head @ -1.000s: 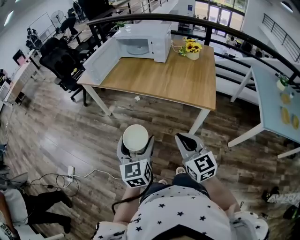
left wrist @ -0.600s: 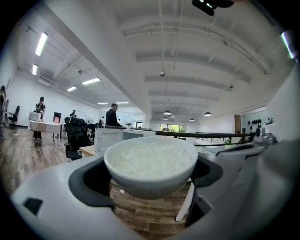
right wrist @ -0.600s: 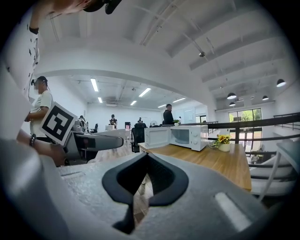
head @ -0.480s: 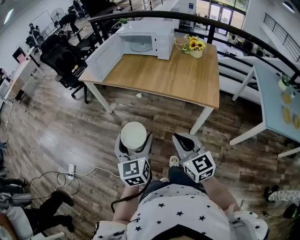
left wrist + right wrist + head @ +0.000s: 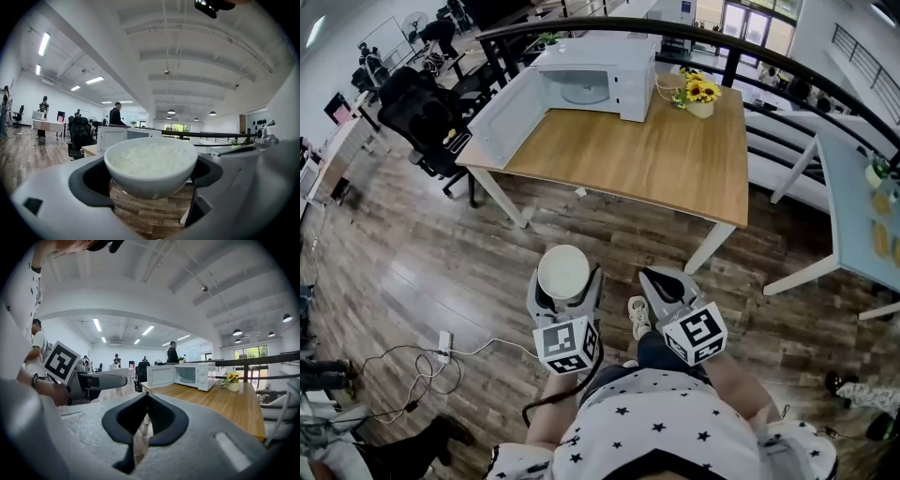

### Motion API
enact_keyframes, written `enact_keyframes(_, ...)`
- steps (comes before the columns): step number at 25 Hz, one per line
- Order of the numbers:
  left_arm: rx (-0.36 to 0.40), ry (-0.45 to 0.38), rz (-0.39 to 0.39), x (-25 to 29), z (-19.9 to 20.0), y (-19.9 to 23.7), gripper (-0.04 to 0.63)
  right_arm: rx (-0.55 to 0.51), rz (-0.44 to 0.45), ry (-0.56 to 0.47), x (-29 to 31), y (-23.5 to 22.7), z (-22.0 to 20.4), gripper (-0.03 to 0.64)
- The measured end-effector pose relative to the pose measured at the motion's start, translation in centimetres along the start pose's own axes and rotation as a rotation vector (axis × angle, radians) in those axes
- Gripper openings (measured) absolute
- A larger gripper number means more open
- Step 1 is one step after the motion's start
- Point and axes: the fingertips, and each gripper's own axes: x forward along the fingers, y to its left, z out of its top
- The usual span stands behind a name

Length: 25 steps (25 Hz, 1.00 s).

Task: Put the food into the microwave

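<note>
Item: bowl of rice (image 5: 150,171), clamped in the left hand-held gripper (image 5: 566,291) above the floor, well short of the desk (image 5: 656,164). Right hand-held gripper (image 5: 662,281): jaws together, empty. Microwave (image 5: 592,80): desk's far left (door open). Approach and placement were not yet done.

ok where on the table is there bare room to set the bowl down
The near half of the table is bare, from the microwave to the near edge, and so is the right side before the flowers. Only the far edge is crowded: microwave, its open door at left, flowers at right.
</note>
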Motion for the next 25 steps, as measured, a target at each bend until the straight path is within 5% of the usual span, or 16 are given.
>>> enact_keyframes(25,-0.017,-0.005,0.048,19.2,5.9,3.7,0.484,-0.047,0.030,0.002,15.6,-15.3,6.9,0.006)
